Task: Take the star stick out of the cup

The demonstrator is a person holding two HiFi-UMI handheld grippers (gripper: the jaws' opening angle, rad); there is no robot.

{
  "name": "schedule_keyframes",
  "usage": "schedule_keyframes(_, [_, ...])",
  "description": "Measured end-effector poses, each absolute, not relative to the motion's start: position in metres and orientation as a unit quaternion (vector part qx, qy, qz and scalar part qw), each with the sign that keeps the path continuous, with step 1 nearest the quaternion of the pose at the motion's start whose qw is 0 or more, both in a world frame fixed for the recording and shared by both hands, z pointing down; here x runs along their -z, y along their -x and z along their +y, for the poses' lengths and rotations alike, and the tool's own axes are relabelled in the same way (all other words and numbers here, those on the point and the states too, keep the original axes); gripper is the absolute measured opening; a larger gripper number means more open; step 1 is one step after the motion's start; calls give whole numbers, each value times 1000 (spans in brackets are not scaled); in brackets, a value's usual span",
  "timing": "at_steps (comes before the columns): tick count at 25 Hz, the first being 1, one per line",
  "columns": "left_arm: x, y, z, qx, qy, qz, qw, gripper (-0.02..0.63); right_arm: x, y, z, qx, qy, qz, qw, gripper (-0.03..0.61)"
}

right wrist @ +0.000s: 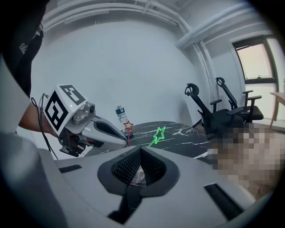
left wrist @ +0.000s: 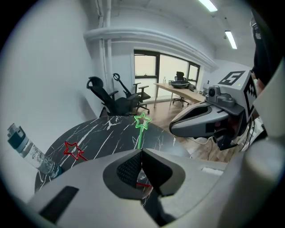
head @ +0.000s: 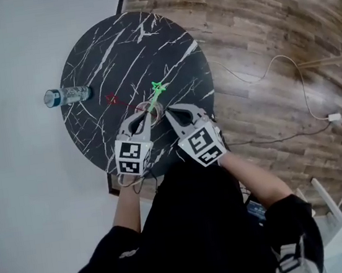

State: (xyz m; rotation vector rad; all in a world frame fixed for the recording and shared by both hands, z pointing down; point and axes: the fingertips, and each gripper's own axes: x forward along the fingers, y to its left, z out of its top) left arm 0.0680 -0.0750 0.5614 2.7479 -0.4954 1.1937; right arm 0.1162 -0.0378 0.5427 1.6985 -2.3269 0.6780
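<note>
**Tongs.** My left tongs (left wrist: pixel 141 152) are closed, jaw tips touching. My right tongs (right wrist: pixel 140 148) are likewise closed tip to tip. Both sets sit at the near edge of the counter (head: pixel 85 56), one on each side of the cup (head: pixel 153 109), with the tips just beside its rim.

**Star sticks.** The cup holds two.
- Green star stick (head: pixel 158 88): lower end in the cup. The long axis leans up and away from me, with the star end toward the far edge and slightly right. In the left gripper view its shaft drops out of sight right at my closed left tips. I cannot tell whether it is pinched there.
- Red star stick (head: pixel 113 98): lower end in the cup. The long axis leans toward the left edge, star end outermost.

**Other items.** A bottle (head: pixel 66 96) lies on its side at the left edge, its cap end past the rim, well apart from the cup.
</note>
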Motion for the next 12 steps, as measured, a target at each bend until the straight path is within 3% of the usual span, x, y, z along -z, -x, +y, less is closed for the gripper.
schedule_keyframes(12, [-594, -92, -89, -459, -879, -120, 40, 57, -569, -123, -28, -266, -563, -778, 87, -3])
